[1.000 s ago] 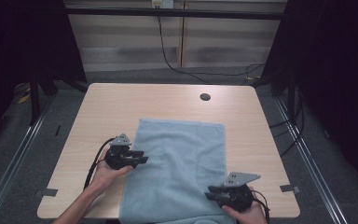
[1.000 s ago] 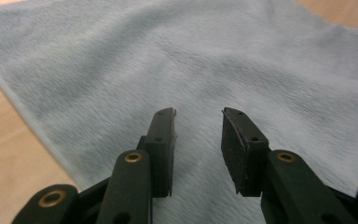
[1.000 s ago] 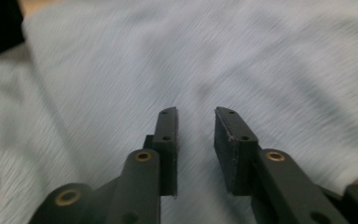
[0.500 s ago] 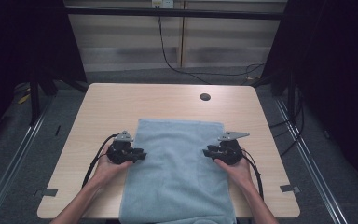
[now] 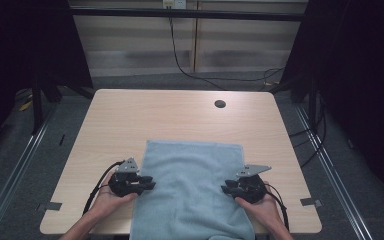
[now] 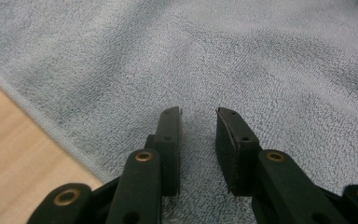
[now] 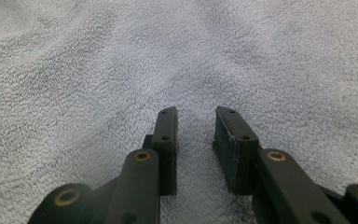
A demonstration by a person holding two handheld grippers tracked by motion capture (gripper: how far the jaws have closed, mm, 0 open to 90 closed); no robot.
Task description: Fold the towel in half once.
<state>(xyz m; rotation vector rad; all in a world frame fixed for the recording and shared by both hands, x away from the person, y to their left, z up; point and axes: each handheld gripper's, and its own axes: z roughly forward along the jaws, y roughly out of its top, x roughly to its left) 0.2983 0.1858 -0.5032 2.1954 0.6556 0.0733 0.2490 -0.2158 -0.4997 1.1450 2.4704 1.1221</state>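
Observation:
A light blue towel [image 5: 192, 190] lies flat on the wooden table [image 5: 180, 120] and hangs over the near edge. My left gripper [image 5: 150, 184] rests at the towel's left edge and points inward over the cloth. My right gripper [image 5: 225, 189] lies at the right edge, facing the left one. In the left gripper view the jaws [image 6: 199, 112] stand a little apart over the towel [image 6: 261, 60], having just closed partway, with nothing pinched between them. In the right gripper view the jaws [image 7: 196, 111] also show a gap, with bare towel [image 7: 121, 60] beneath.
A round dark cable hole [image 5: 220, 104] sits at the table's far right. Bare wood lies beyond the towel and on both sides of it. Black cables trail from each gripper toward the near edge. Dark frames and floor rails flank the table.
Over the last half second both grippers slid along the towel's side edges toward the person. Before that the right gripper had moved away from the near edge. The towel lies as before.

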